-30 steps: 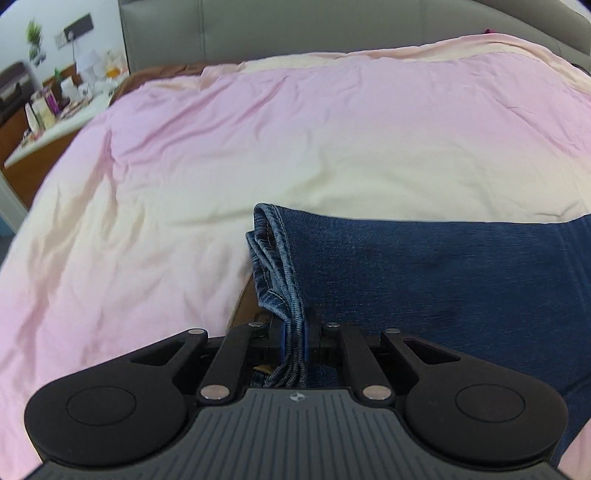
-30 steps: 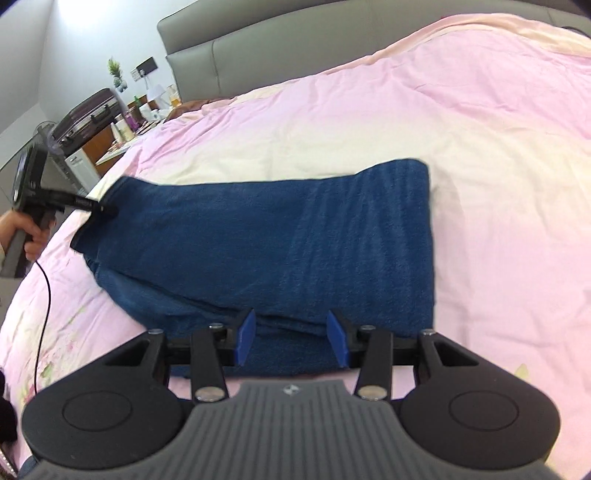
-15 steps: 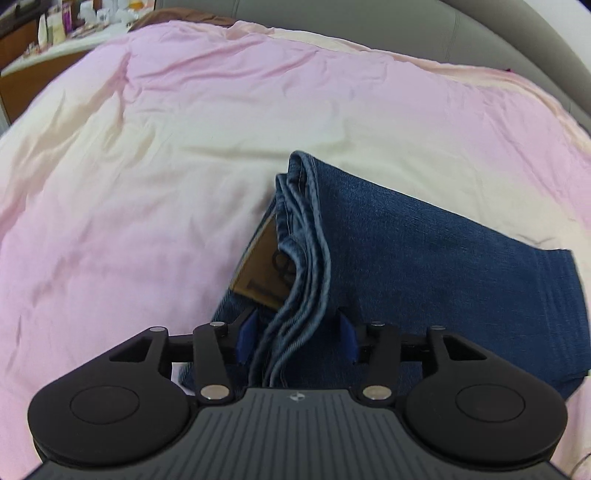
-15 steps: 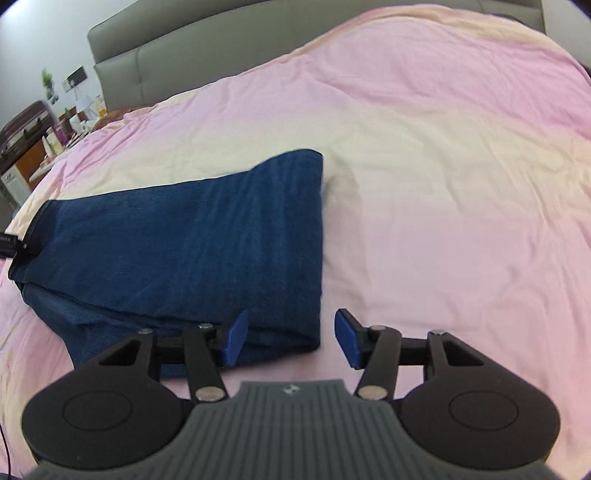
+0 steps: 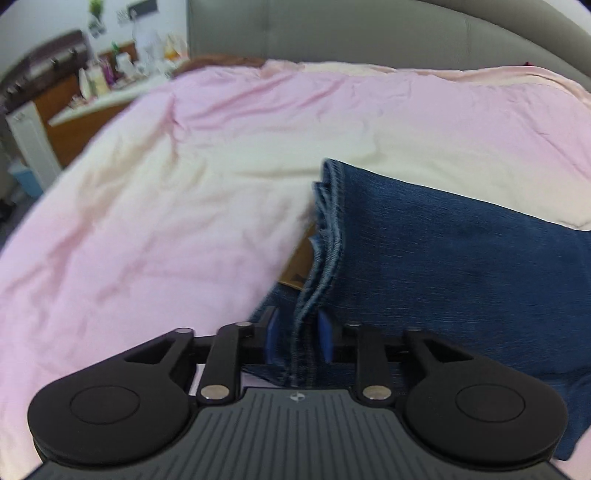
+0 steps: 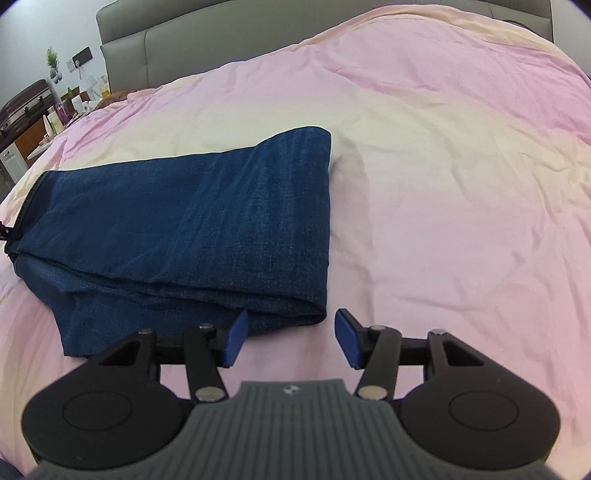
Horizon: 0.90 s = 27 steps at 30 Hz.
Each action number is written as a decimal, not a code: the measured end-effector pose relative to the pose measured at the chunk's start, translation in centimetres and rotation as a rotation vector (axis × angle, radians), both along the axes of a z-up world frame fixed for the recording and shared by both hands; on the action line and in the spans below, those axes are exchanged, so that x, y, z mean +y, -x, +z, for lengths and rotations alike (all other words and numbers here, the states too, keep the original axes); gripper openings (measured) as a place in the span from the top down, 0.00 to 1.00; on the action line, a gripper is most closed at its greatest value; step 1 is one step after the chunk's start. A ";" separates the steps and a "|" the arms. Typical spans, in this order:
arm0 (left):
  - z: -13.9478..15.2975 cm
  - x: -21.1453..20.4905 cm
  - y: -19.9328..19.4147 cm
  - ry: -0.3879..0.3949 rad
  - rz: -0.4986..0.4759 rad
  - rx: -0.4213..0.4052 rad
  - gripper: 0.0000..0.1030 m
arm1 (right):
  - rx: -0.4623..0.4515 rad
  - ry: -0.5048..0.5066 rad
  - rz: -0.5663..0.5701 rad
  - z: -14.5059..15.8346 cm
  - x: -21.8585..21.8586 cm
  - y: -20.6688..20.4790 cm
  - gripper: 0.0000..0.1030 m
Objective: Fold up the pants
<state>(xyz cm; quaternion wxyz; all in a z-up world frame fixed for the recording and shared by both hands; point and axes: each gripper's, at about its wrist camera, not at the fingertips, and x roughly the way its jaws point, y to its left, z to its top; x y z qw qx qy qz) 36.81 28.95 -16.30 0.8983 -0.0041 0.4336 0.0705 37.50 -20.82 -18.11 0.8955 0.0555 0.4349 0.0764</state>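
Observation:
Dark blue jeans (image 6: 192, 221) lie folded on the pink bed cover, in a flat stack. In the left wrist view the stacked hems and waistband edge of the jeans (image 5: 328, 236) run toward me. My left gripper (image 5: 298, 336) is open, its blue pads either side of the hem stack, which passes between them without being pinched. My right gripper (image 6: 290, 338) is open and empty, just in front of the folded near right corner of the jeans, above the cover.
The pink and cream bed cover (image 6: 443, 184) spreads to the right and behind the jeans. A grey padded headboard (image 5: 369, 33) stands at the back. A cluttered bedside table (image 5: 99, 85) and a suitcase (image 6: 22, 103) stand at the left.
My left gripper has opened and let go of the hem stack, then drawn back a little. My right gripper has pulled back off the jeans and opened wider.

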 end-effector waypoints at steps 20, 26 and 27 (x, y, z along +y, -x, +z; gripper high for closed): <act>-6.4 6.4 3.6 0.681 0.452 -0.176 0.23 | 0.092 -0.682 -0.354 -6.6 -6.9 -3.2 0.41; -5.7 5.6 2.3 0.620 0.431 -0.169 0.62 | 0.113 -0.845 -0.397 -8.8 -7.2 -3.4 0.69; -5.2 5.3 2.3 0.607 0.431 -0.168 0.66 | 0.113 -0.849 -0.397 -8.5 -7.2 -3.3 0.76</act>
